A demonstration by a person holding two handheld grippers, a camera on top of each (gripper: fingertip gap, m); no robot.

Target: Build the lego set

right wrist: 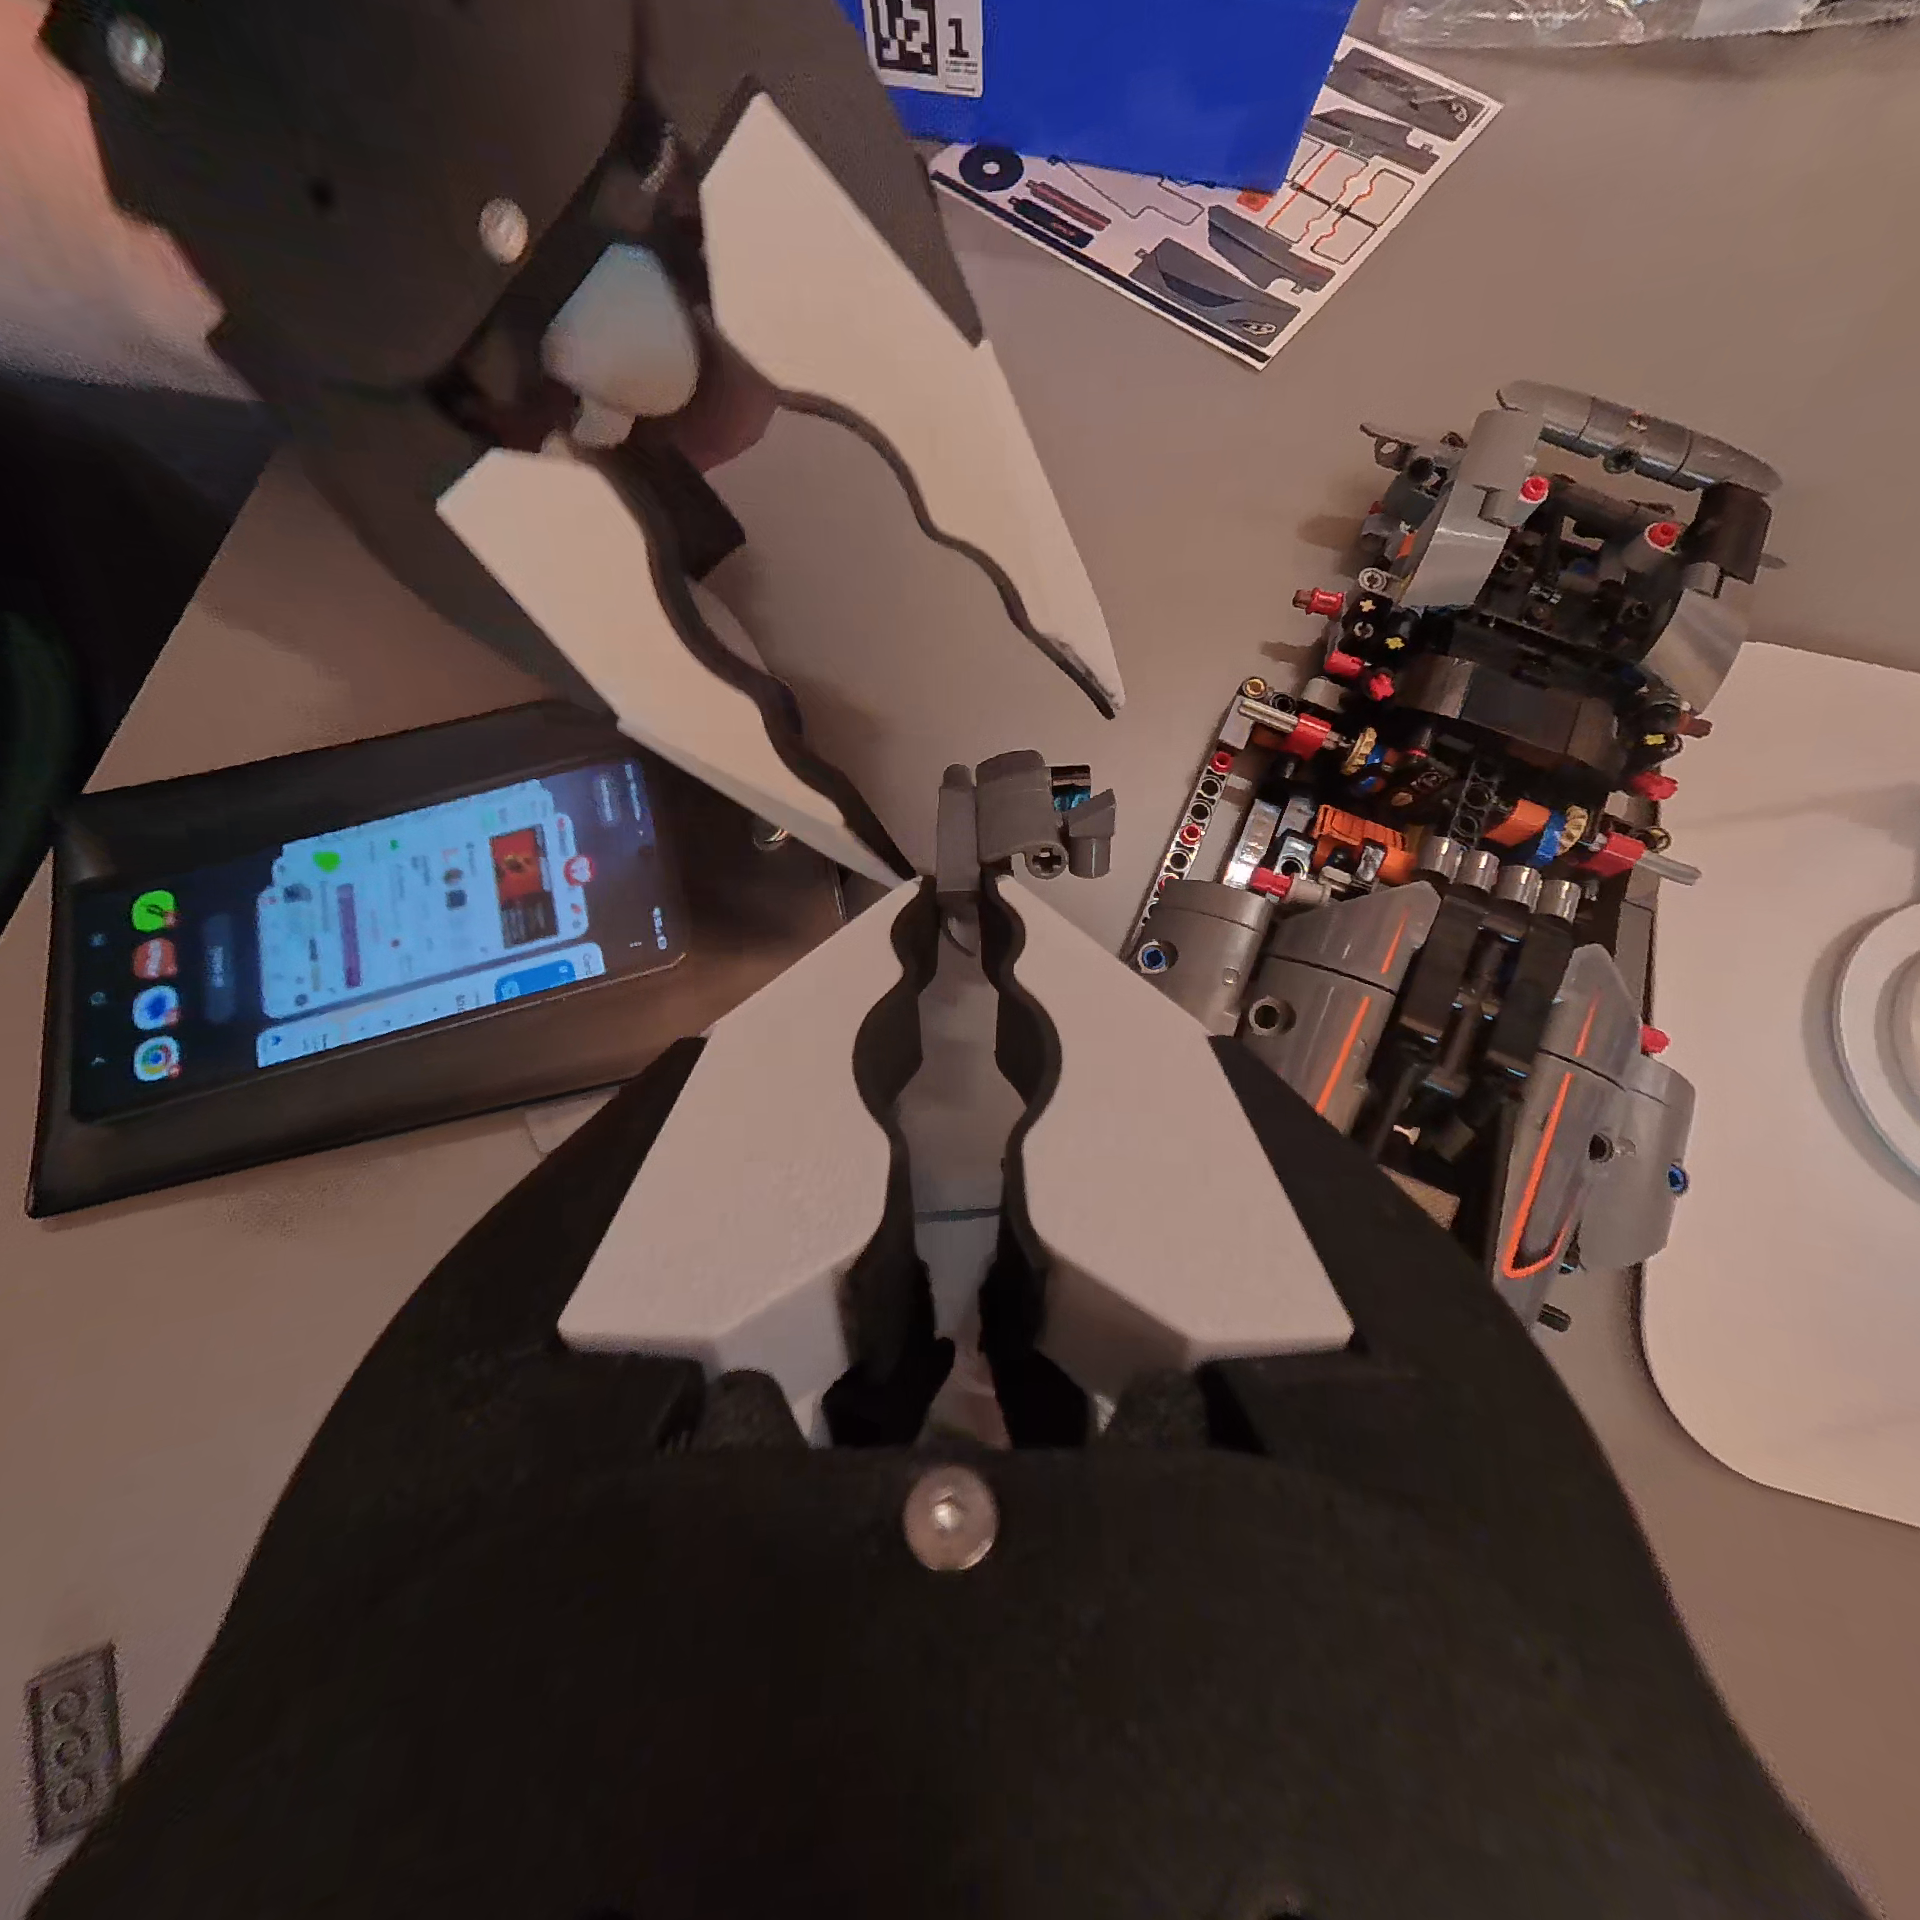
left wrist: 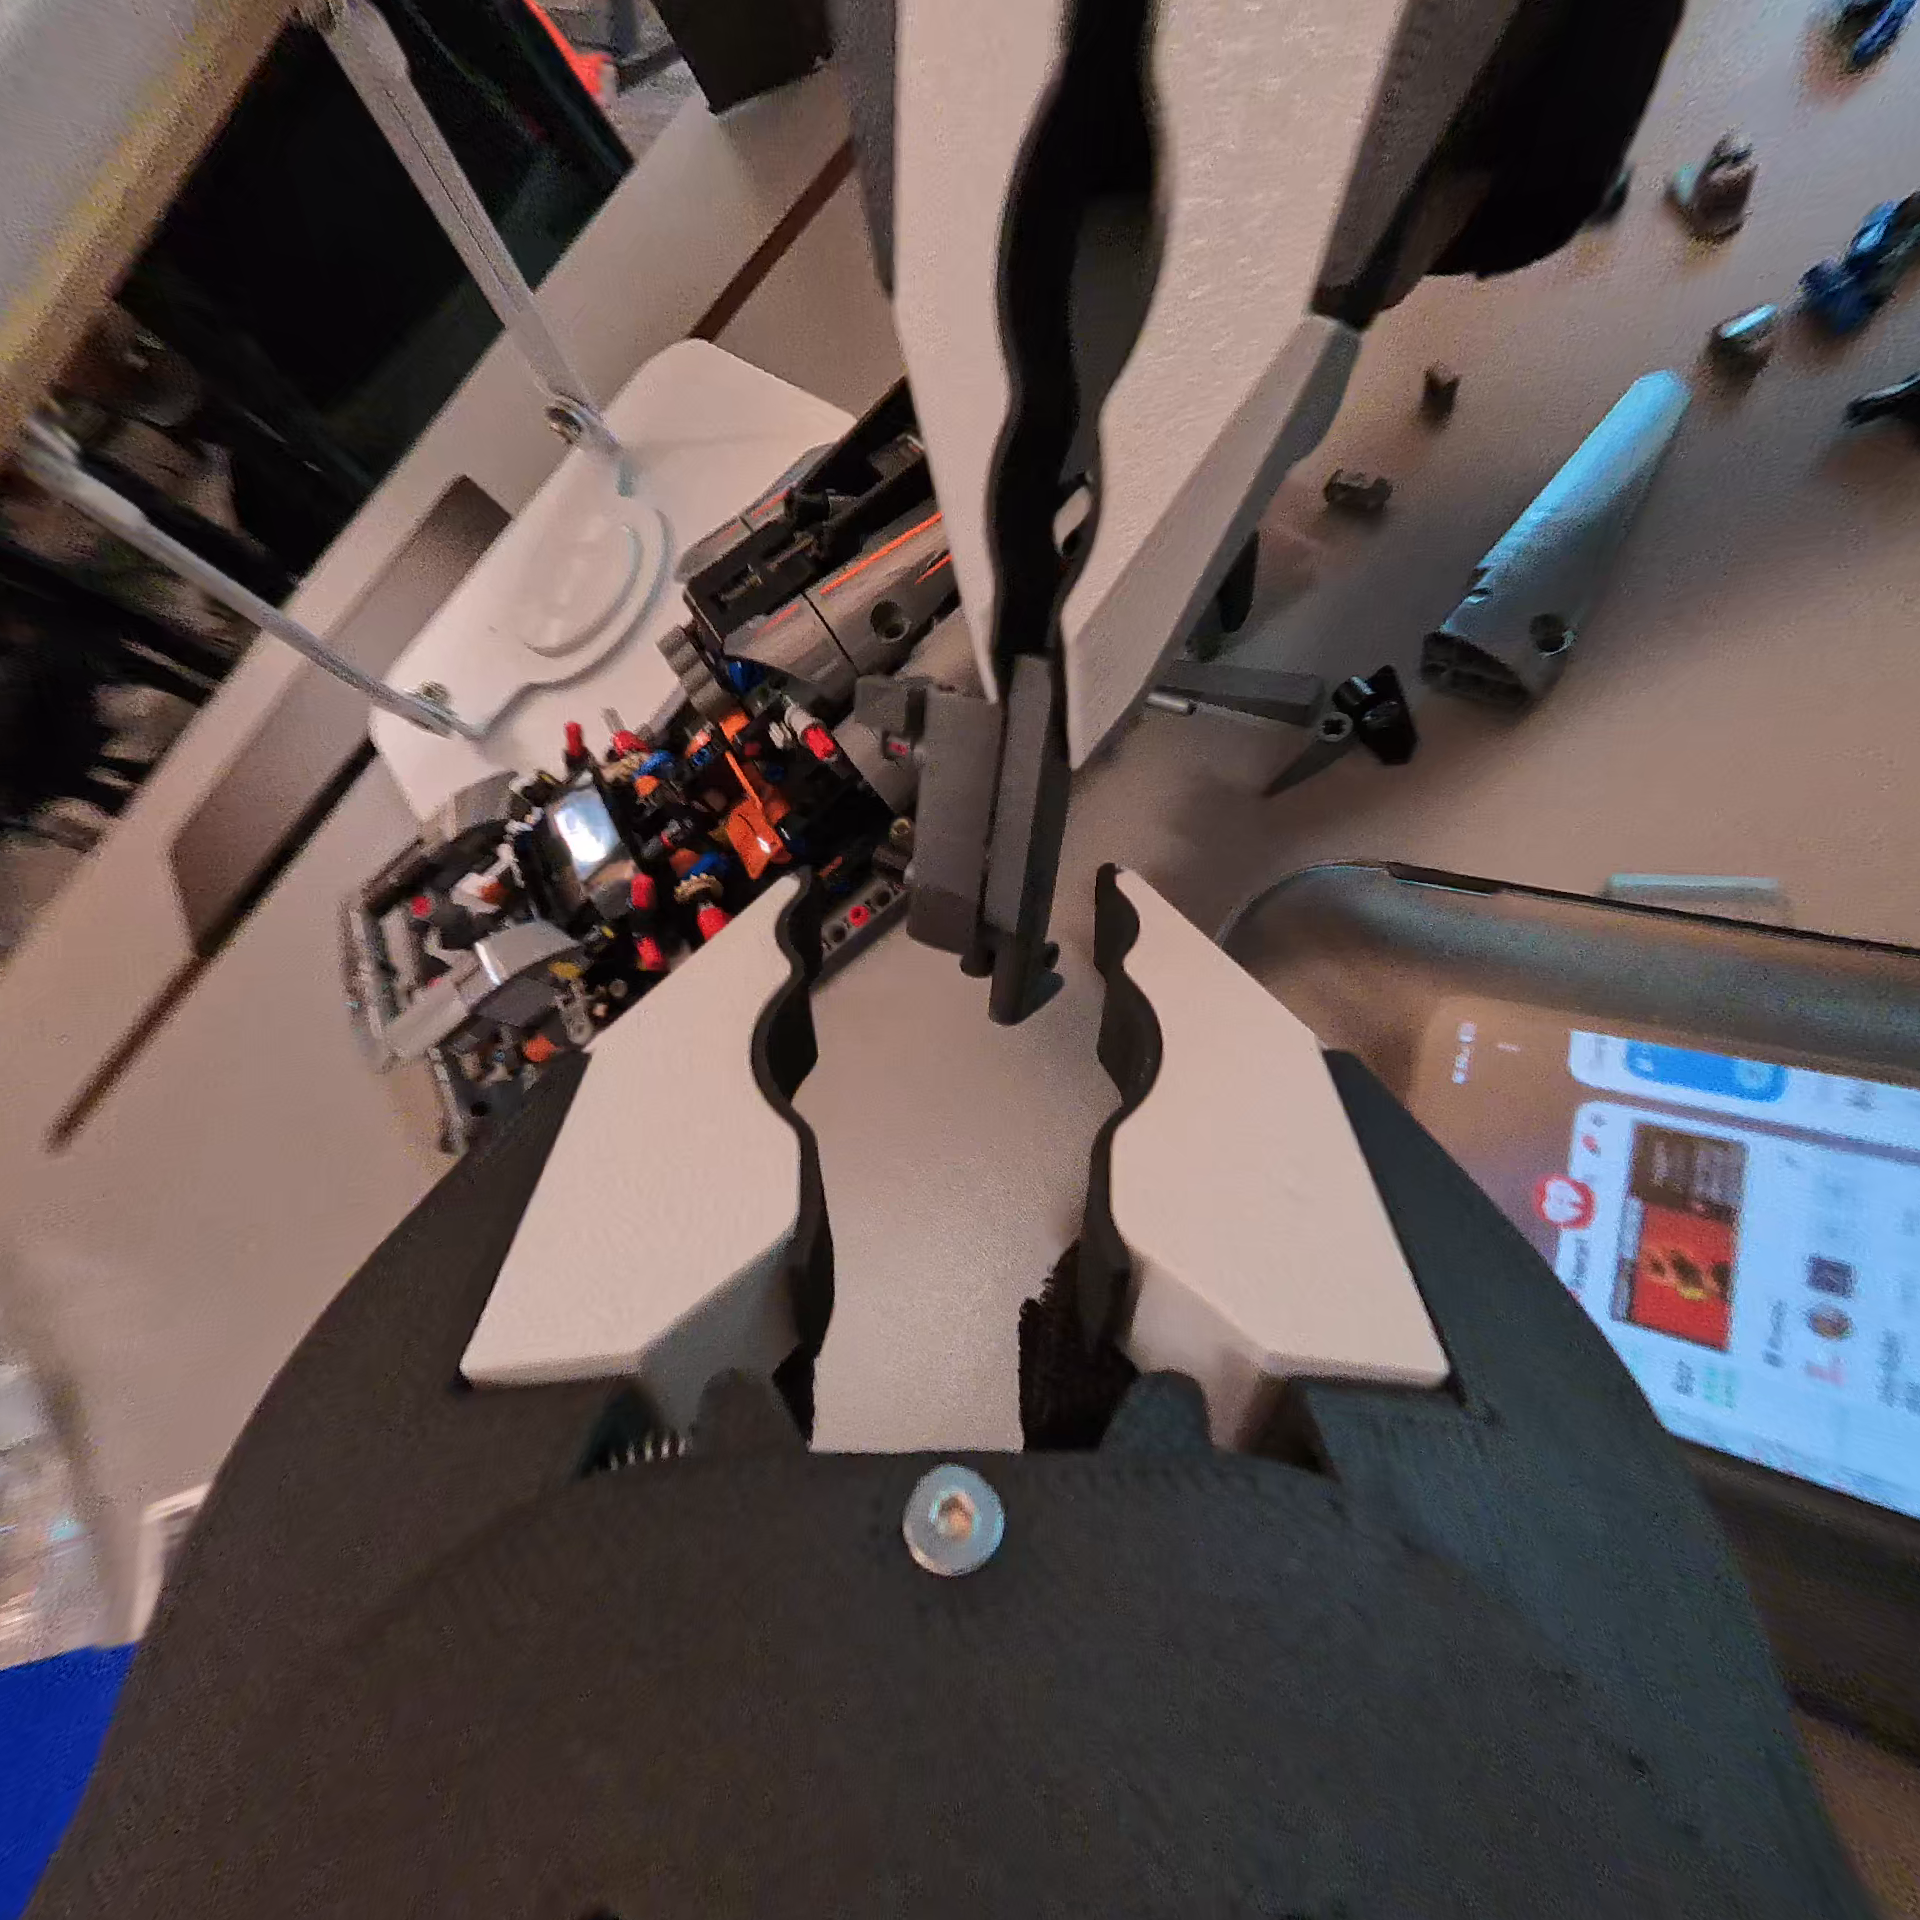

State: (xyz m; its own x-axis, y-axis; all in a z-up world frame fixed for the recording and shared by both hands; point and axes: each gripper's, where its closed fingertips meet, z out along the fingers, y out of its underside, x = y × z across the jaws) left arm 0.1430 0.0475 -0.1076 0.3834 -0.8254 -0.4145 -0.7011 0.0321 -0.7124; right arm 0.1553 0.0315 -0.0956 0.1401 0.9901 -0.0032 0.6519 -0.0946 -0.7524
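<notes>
My right gripper (right wrist: 961, 883) is shut on a small grey Lego assembly (right wrist: 1023, 821) with a blue pin, holding it above the table. In the left wrist view it comes down from the top (left wrist: 1029, 665) with the grey assembly (left wrist: 997, 852) hanging from its tips. My left gripper (left wrist: 956, 883) is open, and the lower end of the assembly sits between its fingertips. It shows from the upper left in the right wrist view (right wrist: 1008, 790), jaws spread around the assembly. The part-built grey, black and orange Lego car (right wrist: 1455, 883) lies on the table to the right, also seen in the left wrist view (left wrist: 665, 831).
A lit phone (right wrist: 364, 935) lies on a dark stand at the left. A sticker sheet (right wrist: 1226, 229) and a blue box (right wrist: 1122, 73) are at the back. A white mat (right wrist: 1818, 1143) is beside the car. Loose parts include a grey panel (left wrist: 1558, 540) and a black connector (left wrist: 1371, 717). My left and right fingertips are right by each other. My left gripper's tips are some 8 centimetres from the black connector (left wrist: 1371, 717).
</notes>
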